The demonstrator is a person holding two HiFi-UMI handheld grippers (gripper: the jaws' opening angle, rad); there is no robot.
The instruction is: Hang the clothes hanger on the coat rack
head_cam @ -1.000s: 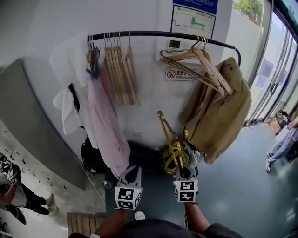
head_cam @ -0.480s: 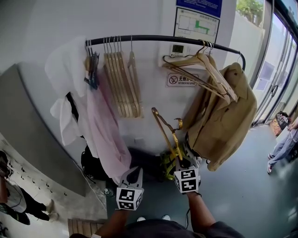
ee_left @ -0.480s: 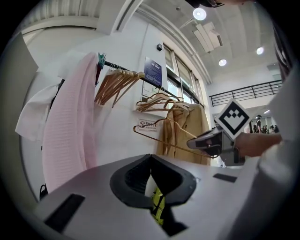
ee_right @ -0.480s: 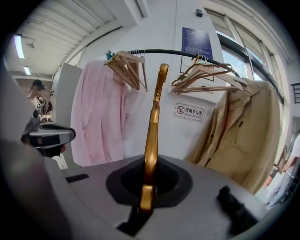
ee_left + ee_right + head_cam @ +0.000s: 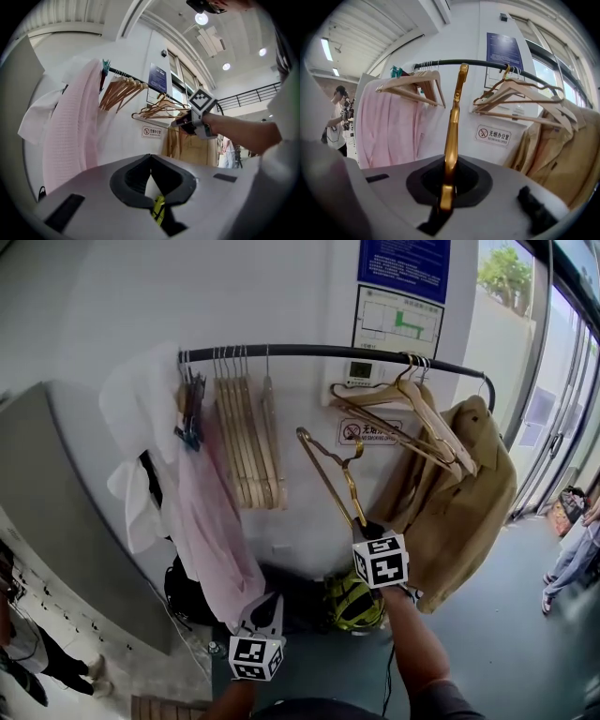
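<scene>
A gold metal hanger [image 5: 326, 472] stands upright in my right gripper [image 5: 367, 527], which is shut on its lower end. Its hook [image 5: 354, 452] hangs below the black rack bar [image 5: 319, 352], in the gap between two groups of wooden hangers. In the right gripper view the gold hanger [image 5: 452, 126] rises from the jaws toward the rack bar [image 5: 487, 62]. My left gripper [image 5: 267, 602] is low and to the left, shut and holding nothing. The left gripper view shows the right gripper [image 5: 183, 125] out in front of the rack bar [image 5: 125, 75].
Several wooden hangers [image 5: 246, 432] and a pink garment [image 5: 211, 512] hang at the bar's left. More wooden hangers [image 5: 412, 413] and a tan jacket [image 5: 469, 493] hang at its right. A yellow helmet [image 5: 354, 601] and dark bag [image 5: 187, 577] lie below. A person [image 5: 567, 549] stands by the glass doors.
My right gripper has lifted the gold hanger up and toward the bar. The left gripper has stayed low and shifted only a little.
</scene>
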